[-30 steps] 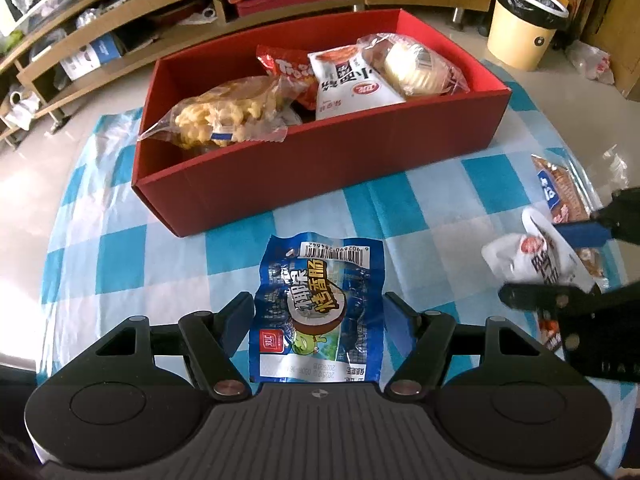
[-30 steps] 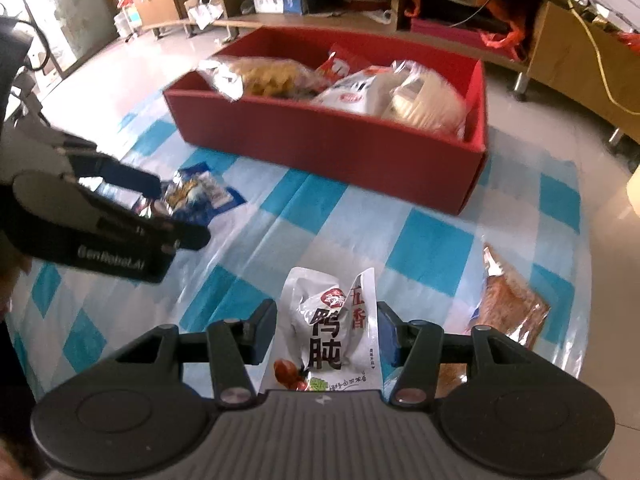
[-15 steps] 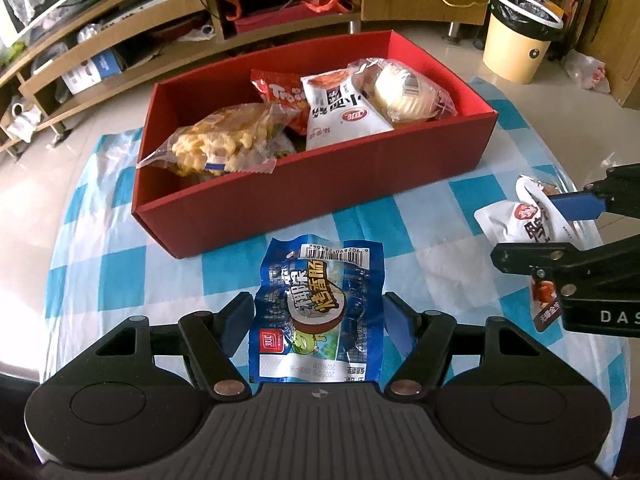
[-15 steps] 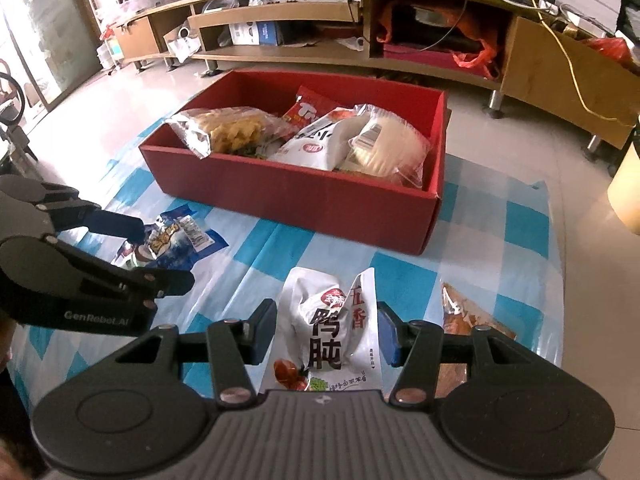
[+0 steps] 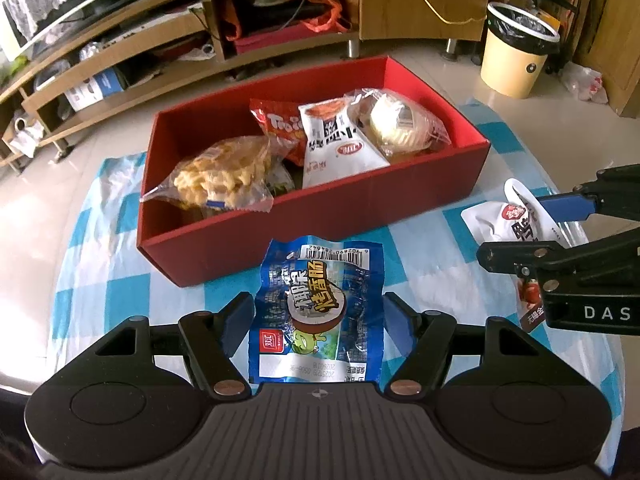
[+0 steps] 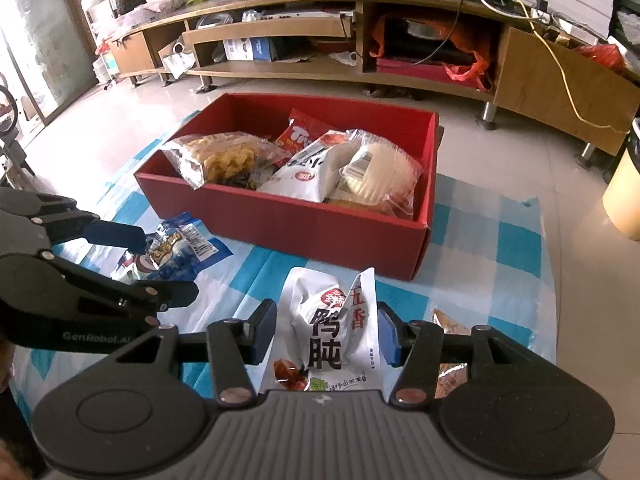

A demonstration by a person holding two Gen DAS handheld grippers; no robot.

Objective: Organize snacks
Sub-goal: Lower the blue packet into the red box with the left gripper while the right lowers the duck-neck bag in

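Left claw (image 5: 318, 320): I am gripping the blue sausage packet (image 5: 318, 312), in front of the red box (image 5: 320, 216);
Right claw (image 6: 326, 334): I am gripping the white duck packet (image 6: 332, 332), above the checked surface (image 6: 500, 248)

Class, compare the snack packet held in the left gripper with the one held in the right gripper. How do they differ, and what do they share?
The blue packet in the left gripper looks flat; the white packet in the right gripper is puffy and creased. The blue packet shows a barcode at its far end; the white packet shows large black characters. Both are gripped at their side edges, short of the red box.
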